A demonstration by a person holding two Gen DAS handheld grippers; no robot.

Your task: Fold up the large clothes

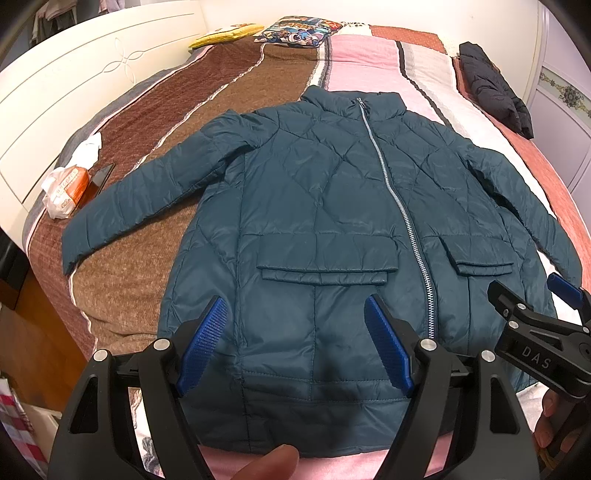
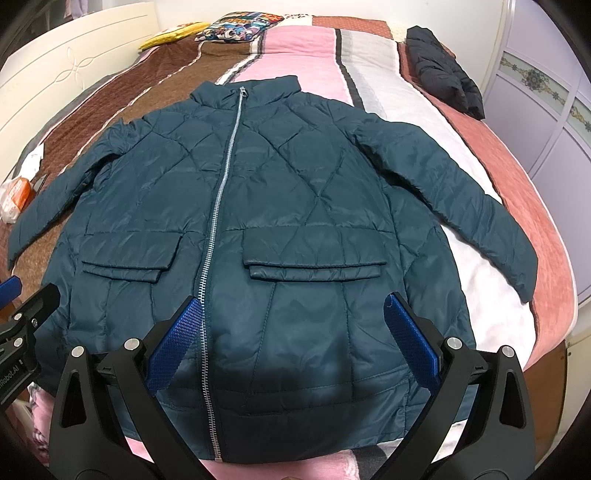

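A teal quilted jacket [image 1: 314,206] lies flat and face up on the bed, zipped, collar far from me, both sleeves spread out to the sides. It also shows in the right wrist view [image 2: 288,206]. My left gripper [image 1: 295,314] is open and empty, hovering over the jacket's lower left front near the hem. My right gripper [image 2: 291,314] is open and empty over the lower right front, beside the zipper [image 2: 210,295]. The right gripper also shows at the right edge of the left wrist view [image 1: 532,317].
The bed has a striped brown, pink and white cover [image 1: 229,92]. A dark folded garment [image 2: 443,74] lies at the far right. Pillows [image 1: 295,31] lie at the far end. An orange packet in a plastic bag [image 1: 66,188] and a phone lie at the left by the white bed frame [image 1: 74,74].
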